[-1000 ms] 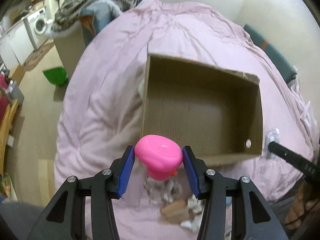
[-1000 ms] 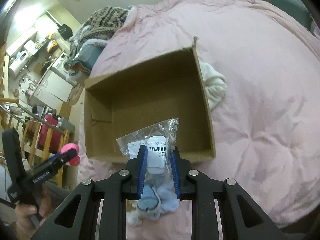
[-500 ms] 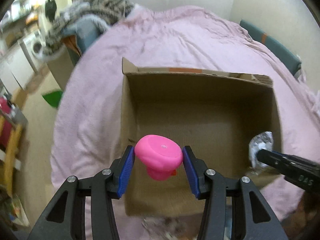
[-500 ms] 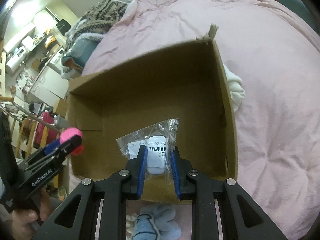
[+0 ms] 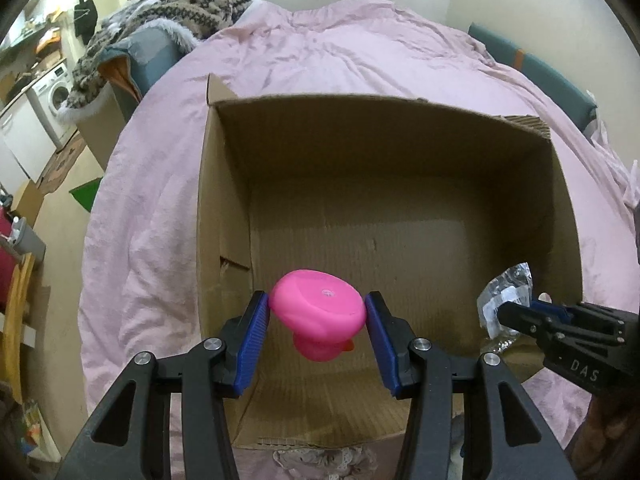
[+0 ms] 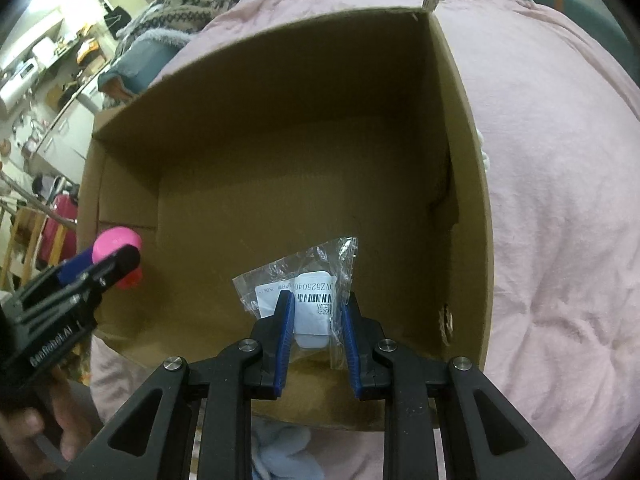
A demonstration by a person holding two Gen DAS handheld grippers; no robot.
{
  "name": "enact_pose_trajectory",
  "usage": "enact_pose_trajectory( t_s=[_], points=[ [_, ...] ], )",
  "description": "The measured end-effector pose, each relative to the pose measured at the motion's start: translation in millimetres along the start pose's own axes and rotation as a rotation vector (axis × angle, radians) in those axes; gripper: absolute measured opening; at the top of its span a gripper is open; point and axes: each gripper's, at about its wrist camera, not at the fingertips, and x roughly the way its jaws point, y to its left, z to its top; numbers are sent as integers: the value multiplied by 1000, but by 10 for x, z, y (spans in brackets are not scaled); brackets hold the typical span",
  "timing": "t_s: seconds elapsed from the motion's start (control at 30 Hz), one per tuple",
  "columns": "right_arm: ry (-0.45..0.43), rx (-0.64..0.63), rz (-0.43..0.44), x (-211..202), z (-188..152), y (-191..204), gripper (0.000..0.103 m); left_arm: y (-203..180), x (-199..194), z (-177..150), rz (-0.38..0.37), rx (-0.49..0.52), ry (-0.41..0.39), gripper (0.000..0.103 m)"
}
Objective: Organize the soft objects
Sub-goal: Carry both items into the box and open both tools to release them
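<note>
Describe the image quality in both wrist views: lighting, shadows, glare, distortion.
Left wrist view: strong fisheye bending with black corners; the cardboard box has a shaded far wall and a lit floor, and the pink toy in the left gripper shows a small highlight. Right wrist view: dimmer, box interior dark; the plastic bag in the right gripper glints, its barcode sharp; bright washed-out patch upper left.

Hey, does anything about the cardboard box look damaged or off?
Yes. The cardboard box is worn: a small tear in its left wall, a ragged far right corner, and a round hole low in its right wall.
</note>
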Motion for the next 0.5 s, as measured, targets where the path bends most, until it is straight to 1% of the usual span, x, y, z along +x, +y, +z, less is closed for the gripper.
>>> enact_pose_trajectory(
  t_s=[0.1, 0.33, 0.5],
  points=[
    [7, 4, 0, 24, -14, -1, 25, 3, 32, -10, -5, -13, 8, 46],
    [4, -5, 9, 31, 53, 84, 25, -13, 85, -54, 6, 4, 20, 46],
    [18, -11, 9, 79, 40, 82, 25, -11, 90, -60, 11, 5, 21, 46]
  ],
)
